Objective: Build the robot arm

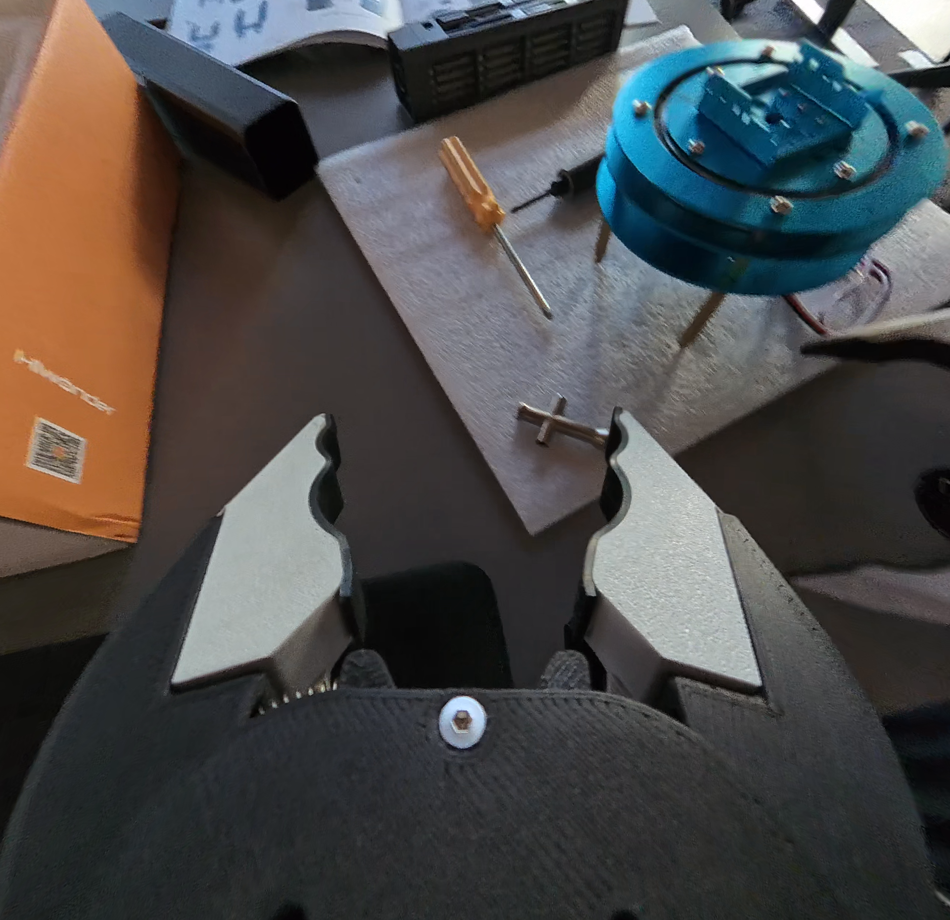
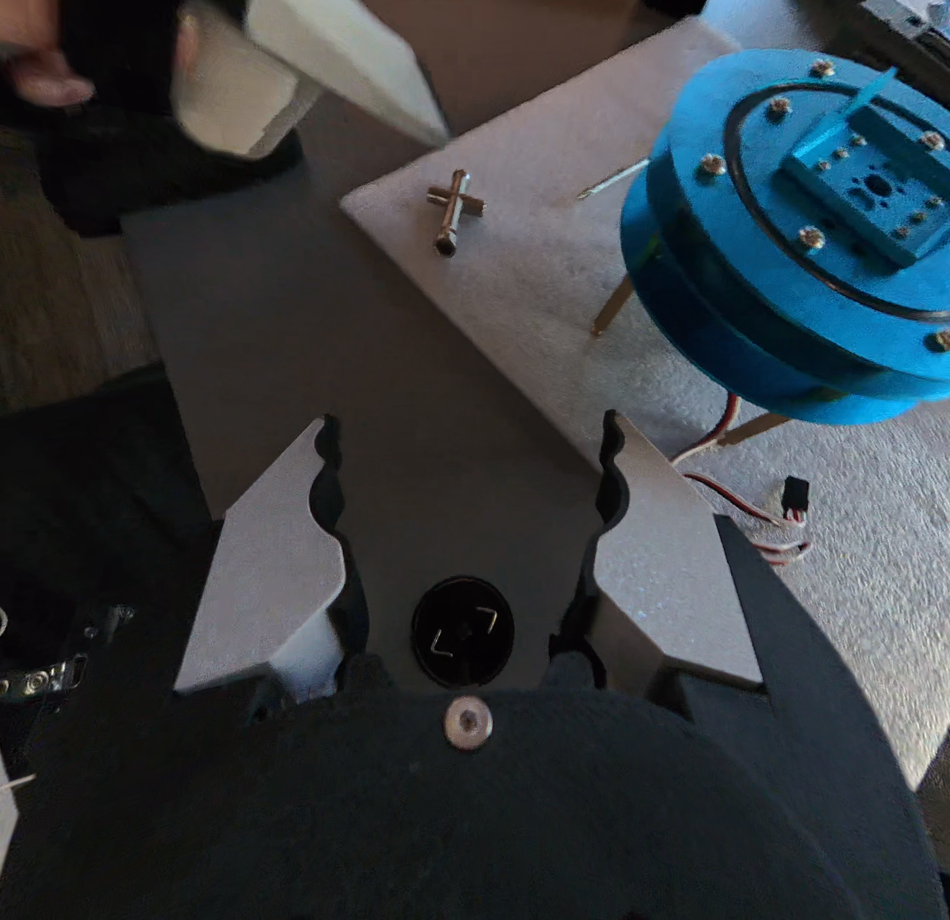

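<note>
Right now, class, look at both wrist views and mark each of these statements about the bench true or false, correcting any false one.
1. The left tool is open and holds nothing. True.
2. The orange-handled screwdriver lies on the orange box. False: it lies on the grey mat.
3. The blue round assembly stands on thin legs above the mat. True.
4. The metal cross wrench is gripped by the right tool. False: it lies on the mat, and that tool is open and empty.
5. Red, white and black wires lie on the mat below the blue assembly. True.
</note>
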`<state>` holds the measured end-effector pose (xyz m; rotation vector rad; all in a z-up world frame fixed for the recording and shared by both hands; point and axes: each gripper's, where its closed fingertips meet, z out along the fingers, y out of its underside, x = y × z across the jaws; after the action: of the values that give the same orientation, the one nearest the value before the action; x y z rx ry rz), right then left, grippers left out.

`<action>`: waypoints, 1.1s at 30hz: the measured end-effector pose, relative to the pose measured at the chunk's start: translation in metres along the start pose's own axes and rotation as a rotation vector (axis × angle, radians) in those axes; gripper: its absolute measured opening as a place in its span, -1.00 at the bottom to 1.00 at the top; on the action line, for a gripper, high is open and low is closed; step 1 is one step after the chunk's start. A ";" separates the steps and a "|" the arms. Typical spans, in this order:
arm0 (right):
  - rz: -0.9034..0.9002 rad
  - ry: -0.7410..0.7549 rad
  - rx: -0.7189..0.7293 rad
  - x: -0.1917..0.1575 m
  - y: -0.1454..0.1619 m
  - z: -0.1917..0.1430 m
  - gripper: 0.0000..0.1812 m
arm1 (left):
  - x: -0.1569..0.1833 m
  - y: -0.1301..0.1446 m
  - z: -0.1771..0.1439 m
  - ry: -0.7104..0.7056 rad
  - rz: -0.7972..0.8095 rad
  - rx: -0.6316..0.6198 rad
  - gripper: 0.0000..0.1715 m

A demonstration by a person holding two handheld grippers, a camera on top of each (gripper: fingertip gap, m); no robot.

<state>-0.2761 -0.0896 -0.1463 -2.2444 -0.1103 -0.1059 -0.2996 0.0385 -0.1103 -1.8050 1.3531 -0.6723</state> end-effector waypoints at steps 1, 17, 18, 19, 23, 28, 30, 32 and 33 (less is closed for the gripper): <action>-0.013 -0.018 0.013 -0.002 -0.003 0.001 0.12 | -0.007 -0.005 0.002 -0.023 -0.007 0.003 0.20; -0.069 -0.276 0.045 -0.031 -0.024 0.019 0.13 | -0.060 -0.012 0.080 -0.199 -0.046 -0.204 0.26; -0.076 -0.279 0.036 -0.031 -0.023 0.020 0.14 | -0.059 -0.014 0.083 -0.192 -0.044 -0.207 0.27; -0.077 -0.281 0.027 -0.031 -0.023 0.022 0.15 | -0.058 -0.015 0.085 -0.187 -0.042 -0.208 0.27; -0.069 -0.252 0.022 -0.025 -0.025 0.028 0.23 | -0.057 -0.015 0.093 -0.180 -0.043 -0.226 0.31; -0.088 -0.252 -0.021 -0.026 -0.023 0.035 0.33 | -0.062 -0.014 0.098 -0.149 -0.072 -0.215 0.40; -0.092 -0.252 -0.023 -0.027 -0.024 0.037 0.33 | -0.063 -0.012 0.100 -0.127 -0.096 -0.215 0.44; -0.088 -0.258 -0.028 -0.027 -0.024 0.038 0.33 | -0.063 -0.011 0.102 -0.101 -0.117 -0.213 0.44; -0.085 -0.260 -0.030 -0.027 -0.024 0.038 0.33 | -0.062 -0.010 0.102 -0.089 -0.125 -0.206 0.43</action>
<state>-0.3042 -0.0461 -0.1550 -2.2739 -0.3459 0.1410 -0.2325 0.1265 -0.1575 -2.0722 1.2971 -0.5258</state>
